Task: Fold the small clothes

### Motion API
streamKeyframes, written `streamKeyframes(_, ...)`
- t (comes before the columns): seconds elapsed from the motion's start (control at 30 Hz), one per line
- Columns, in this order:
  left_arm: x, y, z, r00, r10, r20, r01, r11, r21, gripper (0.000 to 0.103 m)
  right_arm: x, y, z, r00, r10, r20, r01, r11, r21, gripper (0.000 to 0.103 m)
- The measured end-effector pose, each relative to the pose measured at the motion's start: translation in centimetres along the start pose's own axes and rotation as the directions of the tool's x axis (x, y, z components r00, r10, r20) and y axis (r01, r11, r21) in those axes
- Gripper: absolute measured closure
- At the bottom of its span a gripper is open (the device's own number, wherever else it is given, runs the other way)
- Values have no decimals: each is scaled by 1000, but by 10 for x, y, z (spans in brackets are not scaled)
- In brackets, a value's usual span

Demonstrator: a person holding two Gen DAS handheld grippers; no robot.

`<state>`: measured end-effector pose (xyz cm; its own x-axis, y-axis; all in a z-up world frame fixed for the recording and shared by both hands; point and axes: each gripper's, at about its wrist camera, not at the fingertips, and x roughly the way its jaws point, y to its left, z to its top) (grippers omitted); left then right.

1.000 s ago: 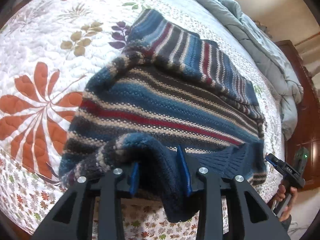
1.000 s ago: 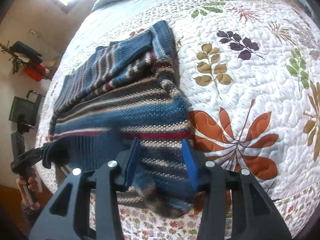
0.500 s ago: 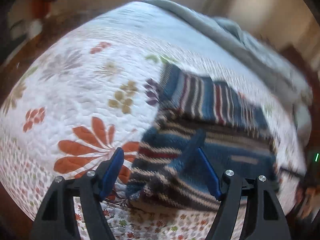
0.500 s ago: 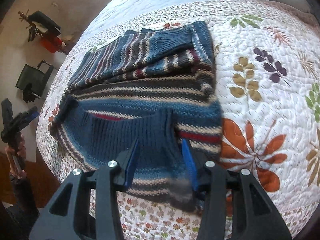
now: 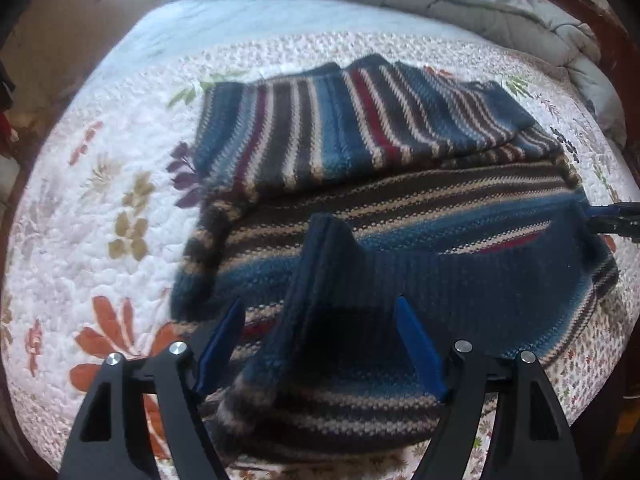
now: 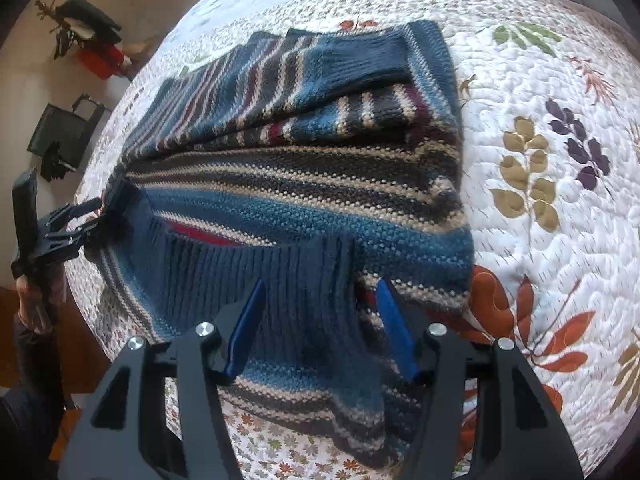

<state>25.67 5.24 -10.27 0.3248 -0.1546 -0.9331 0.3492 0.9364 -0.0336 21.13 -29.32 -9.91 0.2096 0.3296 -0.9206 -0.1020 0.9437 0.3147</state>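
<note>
A blue, red, cream and grey striped knit sweater lies on a floral quilt, its sleeve folded across the top. The dark blue ribbed hem is turned up over the body and stands in a peak. My left gripper hangs over that peak with its jaws opening wide; the cloth lies loose between the blue pads. My right gripper straddles the ribbed hem, its jaws opening, its pads apart from the knit. Each gripper shows in the other's view.
A grey duvet is bunched at the far end of the bed, beside a dark wooden frame. Past the bed's left edge are a black folding item and a red box. A hand holds the left gripper's handle.
The left gripper let go of the hem fold, opened wide and swung round. The right gripper's jaws widened off the cloth. The hem now lies further up over the sweater's body.
</note>
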Motion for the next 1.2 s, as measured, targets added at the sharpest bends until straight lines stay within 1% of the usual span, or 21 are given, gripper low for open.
streamKeyframes(0.1,8,1,-2,996,-82,-29,81,997,-15,27,9,2,1,1000,-4,-27,3,1000,-22,45)
streamKeyframes(0.13,9,0,-3,994,-100,-34,100,995,-19,27,12,3,1,999,-4,-35,3,1000,-28,45)
streamKeyframes(0.2,12,0,-5,992,-119,-40,118,993,-20,31,16,6,2,999,17,-46,-19,999,-42,46)
streamKeyframes(0.27,18,1,-6,991,-121,-58,119,992,-27,47,20,8,2,998,15,-56,-18,998,-54,46)
streamKeyframes(0.3,22,2,-6,991,-115,-69,113,993,-33,51,22,8,2,998,3,-58,-6,998,-59,51)
streamKeyframes(0.33,25,2,-6,992,-104,-76,101,994,-38,57,23,8,1,998,-1,-60,-2,998,-60,54)
streamKeyframes(0.4,26,2,-7,993,-97,-73,95,995,-42,61,24,7,1,998,14,-66,-18,998,-53,67)
streamKeyframes(0.43,25,3,-8,992,-105,-68,102,994,-48,66,24,6,-1,997,22,-69,-26,998,-54,71)
streamKeyframes(0.47,24,4,-9,992,-107,-64,104,993,-58,75,23,6,-3,997,20,-70,-25,998,-62,85)
streamKeyframes(0.5,23,6,-10,993,-97,-61,93,993,-67,79,23,7,-4,997,18,-73,-24,997,-70,93)
streamKeyframes(0.53,22,10,-11,994,-95,-58,89,992,-87,85,22,8,-6,997,19,-74,-25,997,-76,93)
streamKeyframes(0.6,19,18,-13,993,-112,-46,105,986,-130,90,19,10,-10,998,17,-62,-22,996,-84,93)
streamKeyframes(0.67,14,26,-17,991,-135,-26,128,975,-179,92,13,10,-12,999,16,-49,-20,997,-79,94)
streamKeyframes(0.73,6,30,-22,988,-155,-4,150,967,-207,92,6,11,-12,999,24,-30,-26,997,-69,94)
streamKeyframes(0.9,-21,36,-23,987,-151,60,160,962,-219,93,-21,12,-12,999,25,43,-22,997,-70,95)
streamKeyframes(1.0,-37,41,-13,983,-150,108,171,957,-235,93,-41,12,-3,994,30,102,-23,998,-67,95)
streamKeyframes(1.07,-48,45,0,977,-151,149,183,954,-238,93,-53,11,7,989,31,145,-21,997,-70,95)
streamKeyframes(1.2,-53,45,29,968,-145,207,194,952,-239,93,-63,7,33,977,21,210,-12,999,-46,95)
